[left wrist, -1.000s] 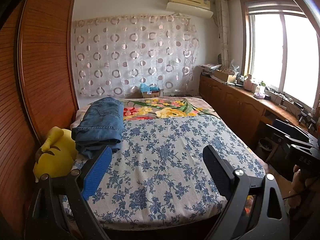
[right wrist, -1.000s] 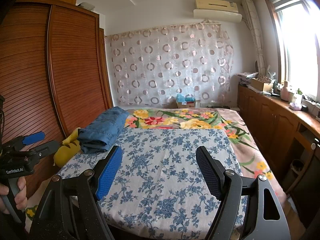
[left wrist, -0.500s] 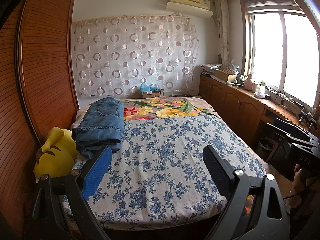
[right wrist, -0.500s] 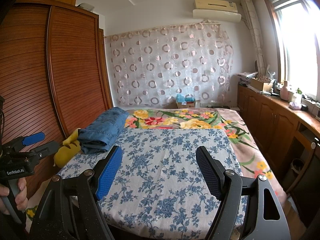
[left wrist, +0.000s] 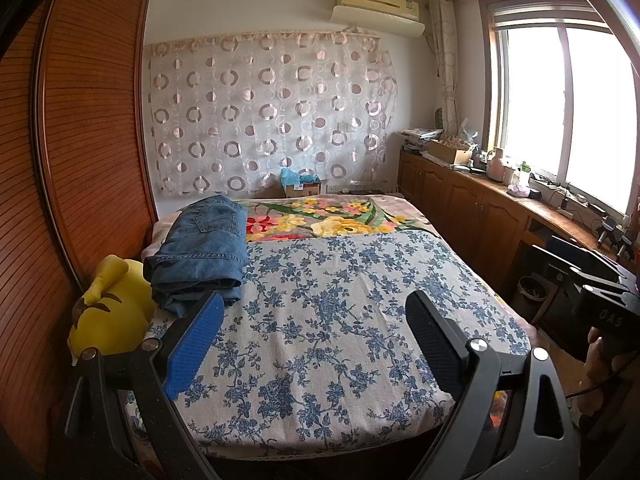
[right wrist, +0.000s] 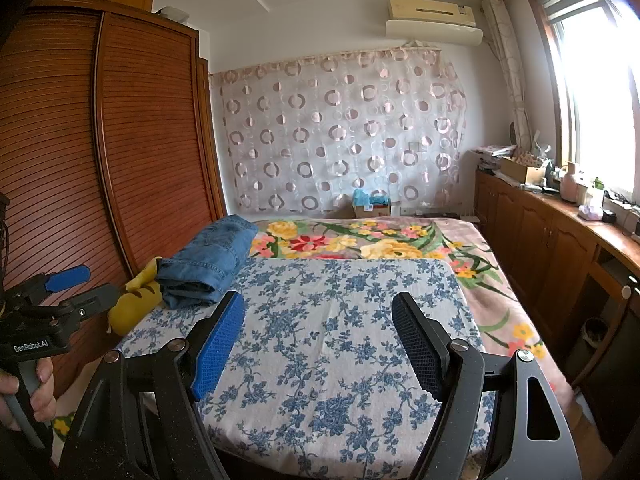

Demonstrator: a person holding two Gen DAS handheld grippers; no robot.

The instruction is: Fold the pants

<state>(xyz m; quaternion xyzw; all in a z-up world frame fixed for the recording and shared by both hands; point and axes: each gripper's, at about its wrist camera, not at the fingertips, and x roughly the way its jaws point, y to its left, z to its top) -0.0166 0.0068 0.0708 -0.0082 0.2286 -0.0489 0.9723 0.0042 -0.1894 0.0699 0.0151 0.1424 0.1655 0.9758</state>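
Already the jeans (left wrist: 204,252) sit as a thick folded bundle at the left edge of the bed (left wrist: 320,320), toward its far end, partly on the blue-flowered sheet (right wrist: 332,320) and partly on the bright flower blanket (right wrist: 360,240) beyond. A yellow plush toy (left wrist: 110,312) is wedged just beside them against the wooden wardrobe (left wrist: 80,140). Judging by the neat stack set aside at the edge, the folding looks finished or nearly so.

Both claws hang back at the near edge of the bed, holding nothing. The left gripper (left wrist: 312,336) has its jaws spread wide, with the jeans just beyond its blue finger, up and to the left. The right gripper (right wrist: 318,340) is likewise spread and empty, the jeans well off to its left.
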